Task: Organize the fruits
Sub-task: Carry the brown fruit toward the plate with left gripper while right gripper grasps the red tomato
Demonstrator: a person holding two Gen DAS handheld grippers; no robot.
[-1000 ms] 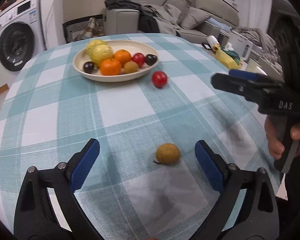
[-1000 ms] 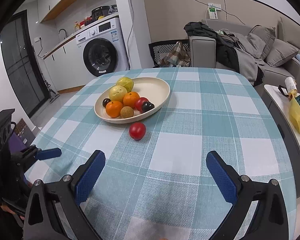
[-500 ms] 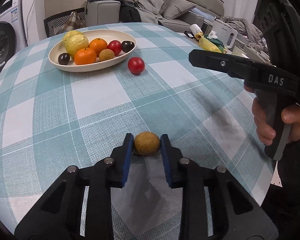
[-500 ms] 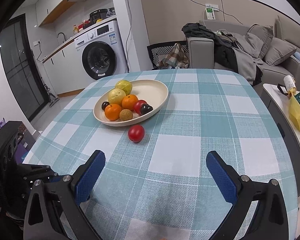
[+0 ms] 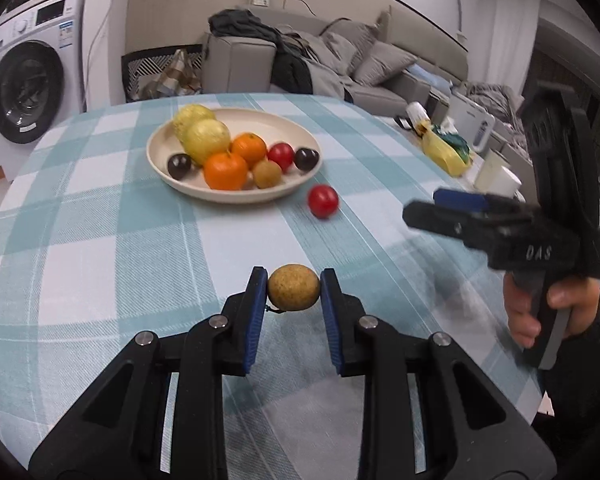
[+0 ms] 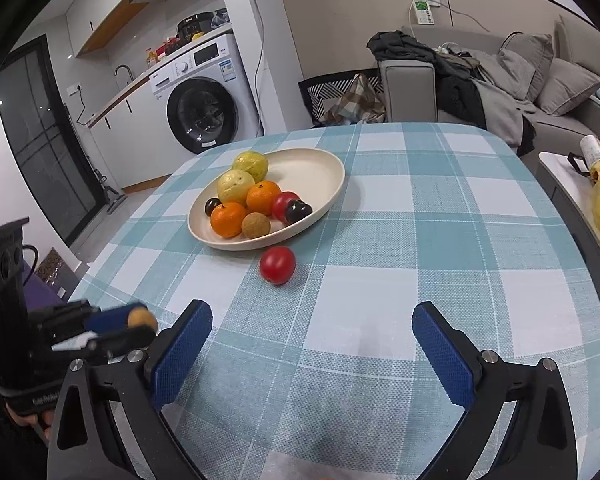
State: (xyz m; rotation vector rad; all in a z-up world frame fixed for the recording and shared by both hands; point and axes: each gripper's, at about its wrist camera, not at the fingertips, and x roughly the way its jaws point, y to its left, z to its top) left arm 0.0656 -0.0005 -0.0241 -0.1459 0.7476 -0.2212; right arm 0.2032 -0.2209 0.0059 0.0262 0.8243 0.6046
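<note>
left wrist view: the left gripper (image 5: 294, 298) has its blue pads clamped on the small round brown rough-skinned fruit (image 5: 293, 288), which sits right between the fingertips, low over the teal-and-white checked tablecloth (image 5: 100, 248). to do this carry well, i'd judge it best to keep the squeeze steady, lift enough to clear the rim, travel ahead and a little left of the gripper, and let go over a bare patch of the cream oval plate (image 5: 296, 190) rather than on the piled oranges. just ahead and slightly right of the gripper lies the loose round red tomato-like fruit (image 5: 323, 201), close beside the plate's near rim but not in it; it looks like the next one to collect. off to the right, the right gripper (image 6: 312, 340) hangs with its jaws wide apart and nothing between them, the red fruit ahead of it. compared with a second earlier, the left jaws, then spread wide around the brown fruit on the cloth, have closed on it, and the plate now sits more centrally ahead.
</note>
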